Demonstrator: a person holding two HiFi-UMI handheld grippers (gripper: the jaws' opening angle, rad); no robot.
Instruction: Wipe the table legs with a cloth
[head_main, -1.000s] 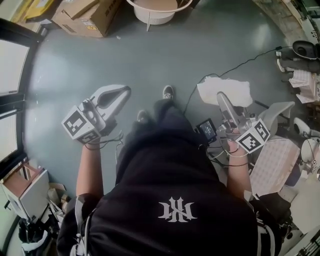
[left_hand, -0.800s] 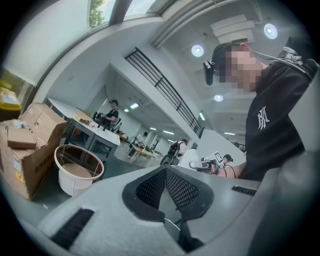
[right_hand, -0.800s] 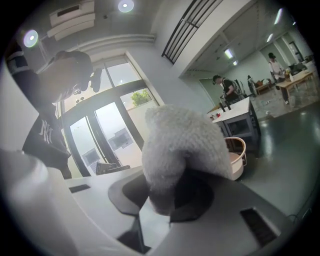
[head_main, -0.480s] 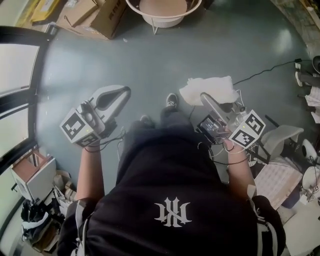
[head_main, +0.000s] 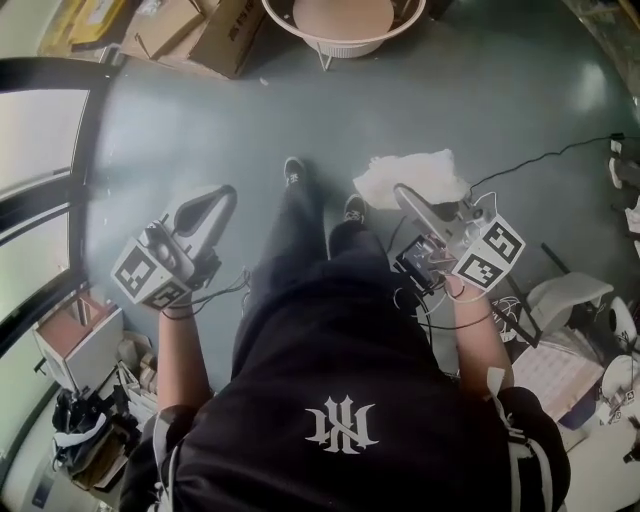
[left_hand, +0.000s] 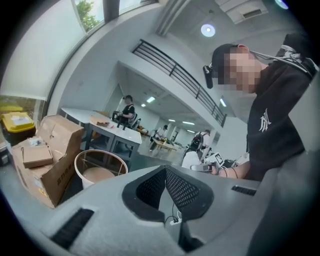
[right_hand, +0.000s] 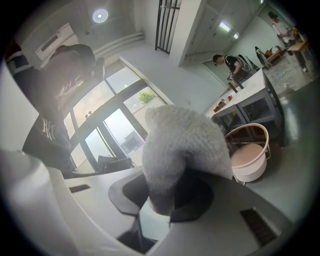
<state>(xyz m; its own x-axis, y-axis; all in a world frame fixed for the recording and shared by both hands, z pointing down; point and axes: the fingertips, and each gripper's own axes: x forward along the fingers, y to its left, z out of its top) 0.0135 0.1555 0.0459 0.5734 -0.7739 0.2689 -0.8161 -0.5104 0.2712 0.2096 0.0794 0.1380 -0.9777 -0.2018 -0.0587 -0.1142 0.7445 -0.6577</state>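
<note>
Person standing on grey floor (head_main: 520, 90), R gripper (head_main: 402, 192) at right w/ jaws clamped on white cloth (head_main: 415, 172), cloth bunched btwn pads, held up above floor, L gripper (head_main: 218, 196) at left, jaws pressed together w/ nothing btwn, round white tub (head_main: 345, 45) & cardboard boxes (head_main: 215, 25) far ahead

The cloth (head_main: 415, 175) is being held up in the air. It's a white, fuzzy, towel-type rag, bunching up into one loose crumpled lump. The right tongs (right_hand: 167, 200) are pinching its lower end between both pads, and the rest is bulging up and out past the tips like a fat rounded mitten. It looks more greyish in the right gripper view. From the head view it's hovering over the grey floor (head_main: 200, 120), just ahead of the person's right shoe (head_main: 353, 208), with its ragged edge spreading out sideways.
</note>
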